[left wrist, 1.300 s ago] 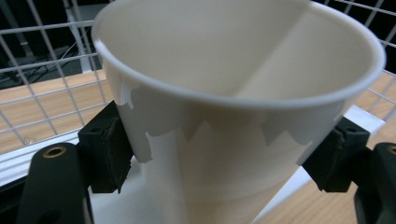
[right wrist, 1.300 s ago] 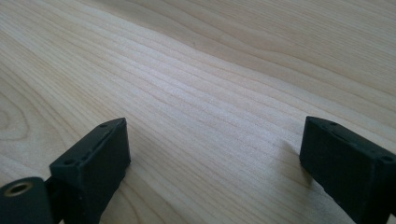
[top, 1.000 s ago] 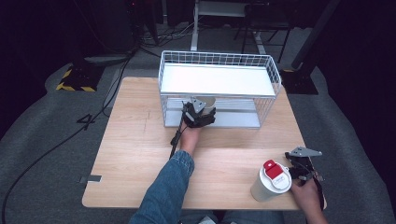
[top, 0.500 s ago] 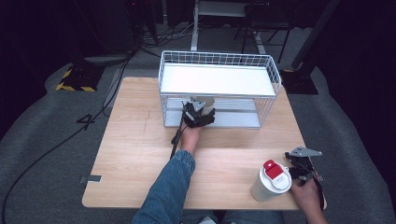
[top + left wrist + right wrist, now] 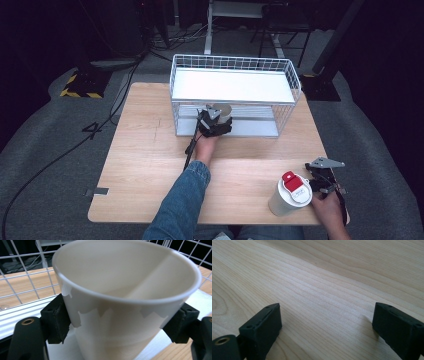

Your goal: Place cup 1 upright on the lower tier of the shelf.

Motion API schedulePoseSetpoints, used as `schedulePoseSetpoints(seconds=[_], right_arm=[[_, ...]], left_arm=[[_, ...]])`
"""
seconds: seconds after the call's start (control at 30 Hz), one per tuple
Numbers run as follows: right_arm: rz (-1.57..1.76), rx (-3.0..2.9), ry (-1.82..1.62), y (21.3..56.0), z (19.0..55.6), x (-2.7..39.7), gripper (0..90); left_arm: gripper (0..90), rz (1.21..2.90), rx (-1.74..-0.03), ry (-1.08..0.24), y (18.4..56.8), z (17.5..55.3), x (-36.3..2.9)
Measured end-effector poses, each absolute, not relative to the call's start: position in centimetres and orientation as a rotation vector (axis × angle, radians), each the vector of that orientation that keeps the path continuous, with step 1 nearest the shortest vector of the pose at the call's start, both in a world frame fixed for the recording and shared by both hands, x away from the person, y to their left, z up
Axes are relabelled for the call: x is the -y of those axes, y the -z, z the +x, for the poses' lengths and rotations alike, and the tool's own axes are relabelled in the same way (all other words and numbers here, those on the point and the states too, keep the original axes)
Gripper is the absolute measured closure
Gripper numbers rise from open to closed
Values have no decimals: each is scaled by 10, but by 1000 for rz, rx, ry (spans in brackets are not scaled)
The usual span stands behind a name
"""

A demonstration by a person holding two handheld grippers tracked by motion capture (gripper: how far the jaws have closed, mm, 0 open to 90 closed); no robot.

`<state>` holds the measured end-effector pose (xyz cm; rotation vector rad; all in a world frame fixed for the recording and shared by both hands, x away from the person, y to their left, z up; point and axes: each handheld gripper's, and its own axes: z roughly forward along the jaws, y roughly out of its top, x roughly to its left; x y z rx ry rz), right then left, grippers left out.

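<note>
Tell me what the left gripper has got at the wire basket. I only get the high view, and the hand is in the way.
Observer: The left gripper has a white paper cup between its jaws, both touching the cup's wall. The jaws have just been opening.
Operator: Anything inside that cup?
Observer: No, it is empty. You can see down its bare inner wall and seam.
Operator: Is the right gripper holding anything?
Observer: No, the right gripper has its jaws wide apart over the bare wooden table, with nothing between them.
</note>
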<state>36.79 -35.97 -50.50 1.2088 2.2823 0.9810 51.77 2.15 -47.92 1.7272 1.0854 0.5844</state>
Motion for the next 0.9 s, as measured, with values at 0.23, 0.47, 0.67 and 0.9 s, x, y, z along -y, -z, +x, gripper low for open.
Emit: schedulePoseSetpoints(seconds=[0.23, 0.47, 0.67, 0.9], right_arm=[[1208, -2283, -981, 505, 368, 360, 91], [1205, -2284, -982, 505, 368, 360, 94], [1206, -2283, -982, 505, 368, 360, 94], [1206, -2284, -982, 505, 368, 360, 94]], left_arm=[[148, 1720, -1087, -587, 477, 517, -22], [0, 1725, -1059, -589, 470, 510, -25], [0, 1714, -1050, -584, 463, 499, -36], [0, 1764, -1063, -533, 451, 474, -49]])
